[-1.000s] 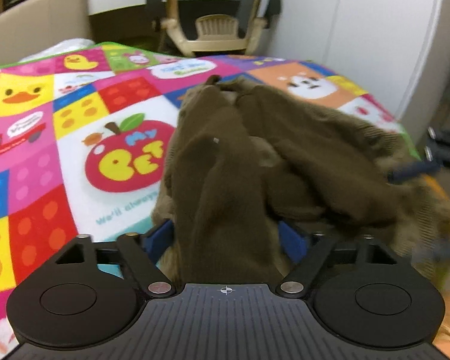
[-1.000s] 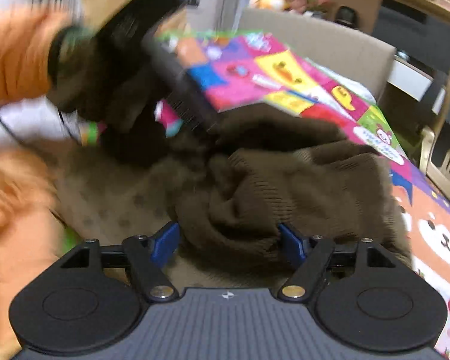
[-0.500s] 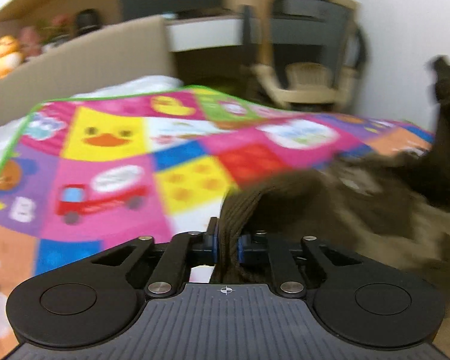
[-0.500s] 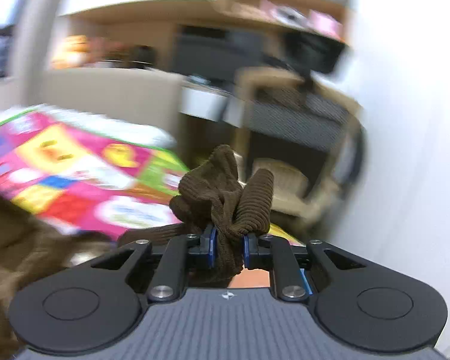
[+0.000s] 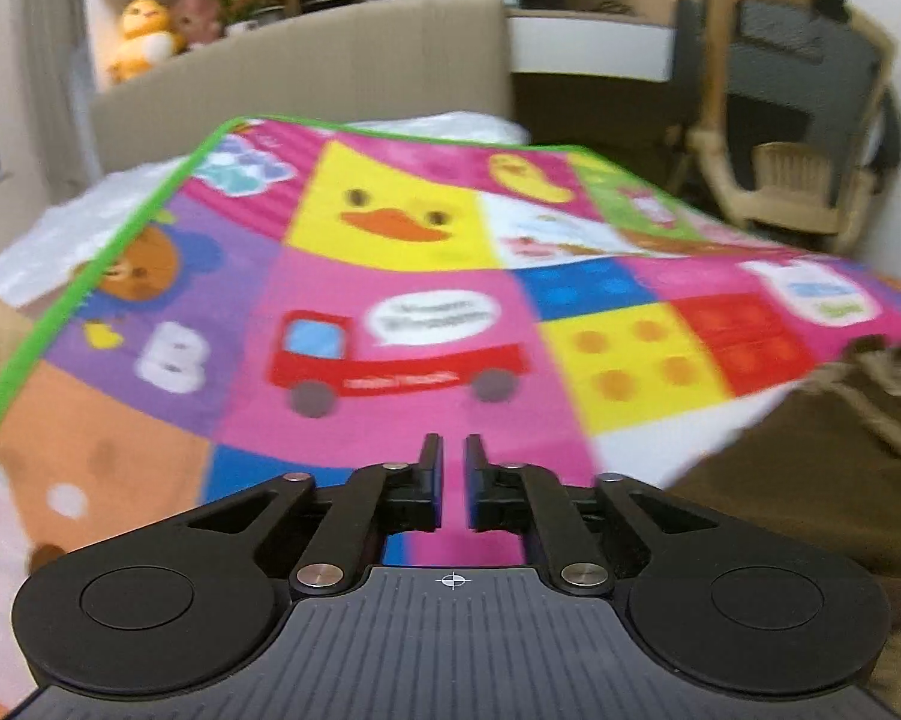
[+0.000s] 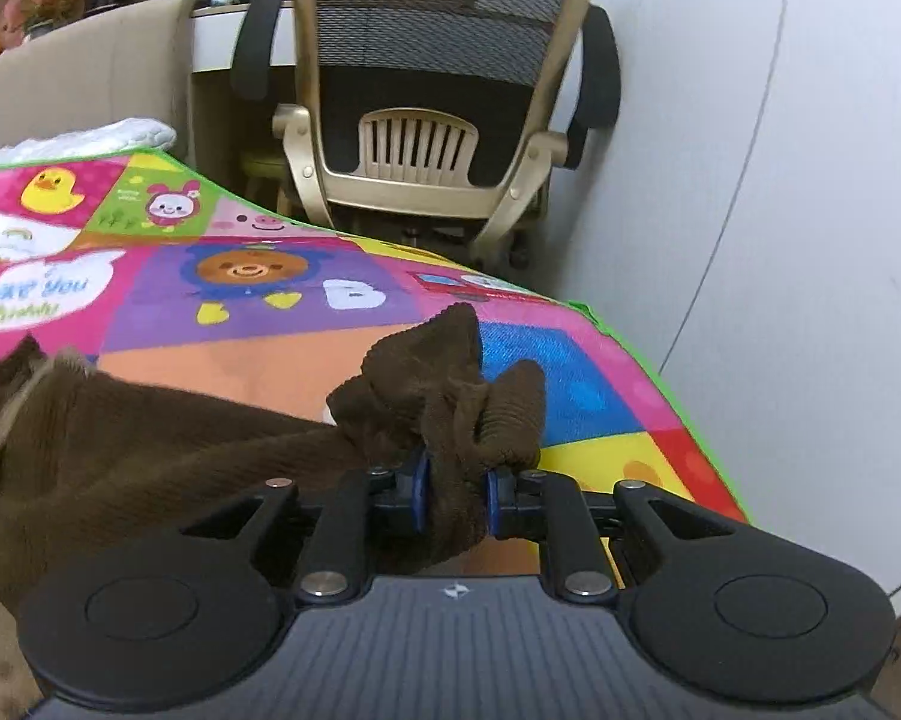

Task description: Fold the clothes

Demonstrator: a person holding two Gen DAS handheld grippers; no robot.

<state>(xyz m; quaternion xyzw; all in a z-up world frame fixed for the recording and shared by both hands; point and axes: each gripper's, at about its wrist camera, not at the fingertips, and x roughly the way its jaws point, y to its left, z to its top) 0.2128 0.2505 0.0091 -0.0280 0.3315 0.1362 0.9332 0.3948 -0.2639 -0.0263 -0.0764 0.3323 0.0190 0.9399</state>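
Observation:
A dark brown ribbed knit garment lies spread on a colourful cartoon play mat. My right gripper is shut on a bunched edge of the garment near the mat's right corner. In the left wrist view the garment lies at the right, apart from my left gripper. The left jaws stand nearly together with a narrow gap and nothing between them, above the mat.
An office chair stands past the mat's far edge, next to a white wall. A beige headboard with plush toys on a shelf is at the back. White bedding shows beyond the mat's green border.
My left gripper let go of the brown garment and now points over bare mat. My right gripper has carried its bunched edge down to the mat's right corner.

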